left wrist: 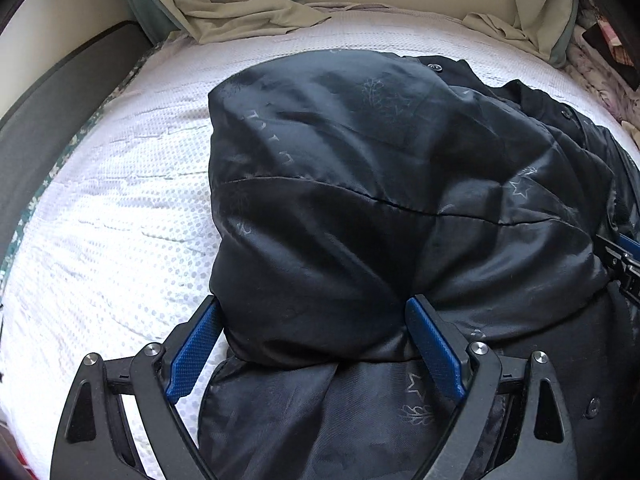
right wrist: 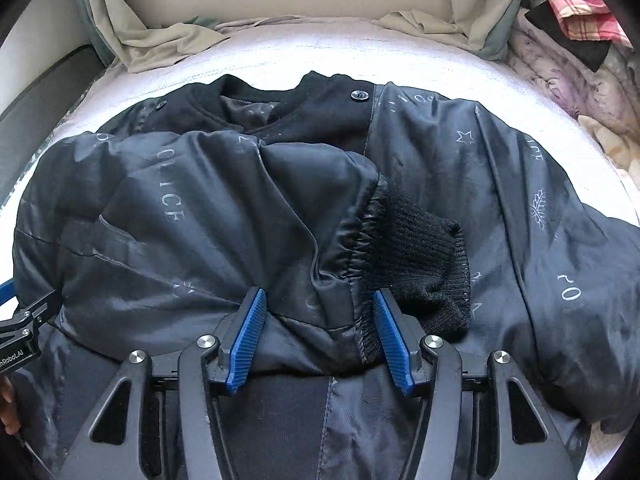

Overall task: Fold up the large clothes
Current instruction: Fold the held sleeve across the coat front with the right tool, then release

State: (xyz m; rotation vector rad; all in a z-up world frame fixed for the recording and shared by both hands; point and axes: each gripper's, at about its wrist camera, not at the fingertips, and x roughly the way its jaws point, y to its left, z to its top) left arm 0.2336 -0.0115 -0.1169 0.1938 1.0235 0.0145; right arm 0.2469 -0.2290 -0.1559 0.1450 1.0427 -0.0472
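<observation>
A large black padded jacket (left wrist: 360,184) with faint star and letter prints lies on a white mattress (left wrist: 100,220). My left gripper (left wrist: 314,312) stands wide open with a bulge of the jacket's left side between its blue pads (left wrist: 192,356). In the right wrist view the jacket (right wrist: 500,184) lies spread, collar at the far side, with one sleeve folded across the body. My right gripper (right wrist: 320,308) is open around that sleeve near its black knit cuff (right wrist: 420,256). The left gripper's edge (right wrist: 24,320) shows at the left.
Beige crumpled cloth (left wrist: 248,16) lies along the far wall. A pile of patterned fabrics (right wrist: 572,60) sits at the far right of the bed. A dark bed frame (left wrist: 52,92) borders the left side.
</observation>
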